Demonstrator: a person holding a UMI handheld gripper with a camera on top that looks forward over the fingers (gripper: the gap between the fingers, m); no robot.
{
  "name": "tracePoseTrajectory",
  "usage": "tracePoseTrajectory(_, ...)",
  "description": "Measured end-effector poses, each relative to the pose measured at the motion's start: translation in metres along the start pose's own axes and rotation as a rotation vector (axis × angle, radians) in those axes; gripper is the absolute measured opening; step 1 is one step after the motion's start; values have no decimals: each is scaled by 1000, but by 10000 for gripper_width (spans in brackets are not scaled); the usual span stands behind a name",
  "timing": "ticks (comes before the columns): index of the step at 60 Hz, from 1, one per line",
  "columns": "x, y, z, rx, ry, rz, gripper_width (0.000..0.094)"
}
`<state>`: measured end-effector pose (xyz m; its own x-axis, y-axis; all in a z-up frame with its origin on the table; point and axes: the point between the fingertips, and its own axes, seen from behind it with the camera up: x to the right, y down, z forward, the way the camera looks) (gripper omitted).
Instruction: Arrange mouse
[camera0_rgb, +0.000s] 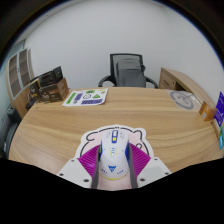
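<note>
A white mouse (112, 156) with blue trim and a blue logo lies lengthwise between my gripper's (113, 148) fingers, its front end pointing away from me. The magenta pads (88, 165) press against both of its sides, so the gripper is shut on it. The mouse is over a pale mat with a dark outline (97, 134) that lies on the wooden table (55, 125) just ahead of the fingers. Whether the mouse rests on the mat or is lifted off it I cannot tell.
A green and purple booklet (86, 97) lies beyond the mat to the left. A dark box (45, 88) stands at the far left. A round white object (181, 98) and a purple item (219, 106) are at the right. A black office chair (130, 68) stands behind the table.
</note>
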<state>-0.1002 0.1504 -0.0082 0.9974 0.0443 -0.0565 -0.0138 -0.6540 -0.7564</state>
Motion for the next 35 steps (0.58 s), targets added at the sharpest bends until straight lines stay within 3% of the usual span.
tracePoseTrajectory(4,2,5,-3,-39,-5,-7,558)
tracePoseTrajectory(9,0,9,-22,-79,-3,8,856)
tracePoseTrajectory(23,-15,10,-134,21,-43,88,835)
tracePoseTrajectory(35,-6,57,-254,54,-59,115,834)
